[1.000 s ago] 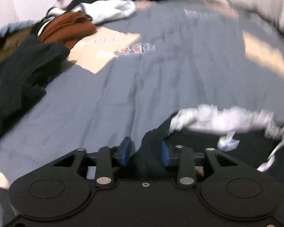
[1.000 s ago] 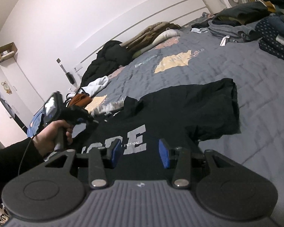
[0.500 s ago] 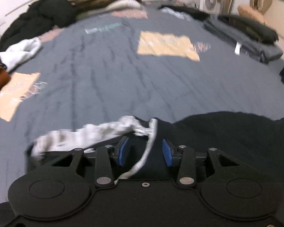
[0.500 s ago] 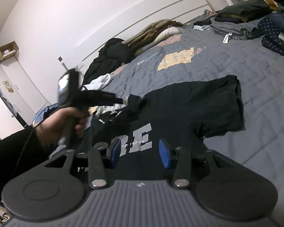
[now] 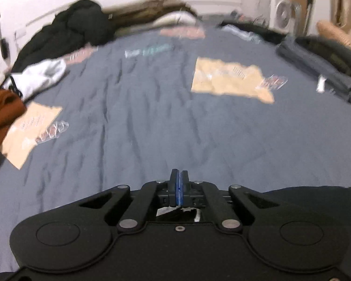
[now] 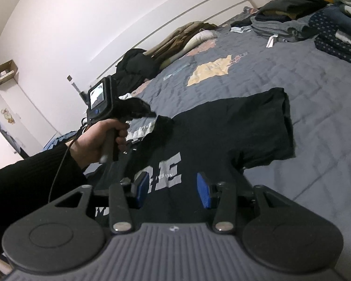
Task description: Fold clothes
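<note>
My left claw (image 5: 179,187) is closing, its blue pads almost pressed together, and I see no cloth between them in its own view. From the right wrist, its tip sits at a bunched-up fold of the black T-shirt (image 6: 222,128), and I cannot tell whether it pinches the fabric. The T-shirt lies spread on the grey bed (image 6: 304,89), white lettering up, one sleeve out to the right. My right claw (image 6: 173,187) hangs released over the lettering, jaws apart with nothing gripped. My left hand (image 6: 96,138) holds its handle
</note>
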`<state>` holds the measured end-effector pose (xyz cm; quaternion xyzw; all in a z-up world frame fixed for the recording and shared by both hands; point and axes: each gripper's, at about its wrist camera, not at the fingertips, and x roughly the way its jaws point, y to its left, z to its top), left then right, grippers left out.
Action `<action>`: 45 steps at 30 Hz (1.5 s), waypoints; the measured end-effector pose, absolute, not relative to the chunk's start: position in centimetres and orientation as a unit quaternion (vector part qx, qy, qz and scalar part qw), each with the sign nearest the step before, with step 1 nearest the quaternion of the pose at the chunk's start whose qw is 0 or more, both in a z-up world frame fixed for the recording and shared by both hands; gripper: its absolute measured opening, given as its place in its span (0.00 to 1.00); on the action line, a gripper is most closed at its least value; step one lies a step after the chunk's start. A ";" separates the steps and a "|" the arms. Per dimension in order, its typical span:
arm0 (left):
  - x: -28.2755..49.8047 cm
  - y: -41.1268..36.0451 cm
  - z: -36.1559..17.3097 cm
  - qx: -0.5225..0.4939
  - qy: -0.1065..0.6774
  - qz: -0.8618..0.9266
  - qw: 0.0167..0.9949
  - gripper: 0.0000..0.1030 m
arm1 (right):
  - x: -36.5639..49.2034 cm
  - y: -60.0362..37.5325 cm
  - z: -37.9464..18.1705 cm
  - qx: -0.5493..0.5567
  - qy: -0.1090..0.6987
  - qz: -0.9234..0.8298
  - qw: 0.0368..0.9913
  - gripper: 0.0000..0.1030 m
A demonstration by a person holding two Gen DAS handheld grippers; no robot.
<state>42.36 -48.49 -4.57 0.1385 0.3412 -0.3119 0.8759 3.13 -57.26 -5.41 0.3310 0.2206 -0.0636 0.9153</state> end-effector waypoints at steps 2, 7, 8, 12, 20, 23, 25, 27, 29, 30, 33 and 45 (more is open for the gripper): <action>41.4 -46.5 -3.6 0.110 0.342 -0.319 0.877 0.26 | 3.0 -57.6 -5.3 0.329 0.216 -0.067 0.917 0.43; 38.3 -38.1 -1.5 0.065 0.338 -0.288 0.893 0.47 | 2.6 -58.7 -5.1 0.342 0.210 -0.094 0.911 0.43; 37.4 -35.9 -1.3 0.054 0.340 -0.277 0.897 0.45 | 2.5 -58.8 -5.1 0.343 0.208 -0.097 0.911 0.43; 32.6 -27.0 -1.0 0.034 0.343 -0.240 0.908 0.45 | 2.6 -58.7 -4.8 0.323 0.209 -0.101 0.917 0.43; 33.2 -12.5 -3.3 -0.043 0.398 -0.096 0.911 0.48 | 2.8 -57.7 -4.3 0.295 0.210 -0.102 0.926 0.43; 34.1 -8.3 -5.2 -0.098 0.426 -0.058 0.897 0.54 | 3.1 -57.6 -4.5 0.285 0.216 -0.106 0.928 0.43; 33.8 -6.5 -6.2 -0.141 0.433 -0.049 0.889 0.54 | 3.2 -57.7 -4.8 0.284 0.222 -0.113 0.926 0.43; 32.5 -5.1 -6.7 -0.182 0.428 -0.042 0.884 0.54 | 3.2 -57.7 -4.9 0.284 0.224 -0.115 0.925 0.43; 31.1 -4.0 -7.6 -0.247 0.424 -0.046 0.870 0.54 | 3.3 -57.7 -4.9 0.284 0.223 -0.114 0.926 0.43; 30.5 -3.6 -8.2 -0.281 0.421 -0.048 0.861 0.54 | 3.3 -57.6 -4.9 0.284 0.224 -0.113 0.925 0.43; 30.0 -3.5 -9.4 -0.332 0.406 -0.049 0.850 0.54 | 3.6 -57.4 -5.1 0.284 0.228 -0.110 0.925 0.43; 30.3 -11.2 -6.3 -0.115 0.305 -0.063 0.943 0.10 | 4.0 -56.3 -5.1 0.277 0.236 -0.092 0.927 0.43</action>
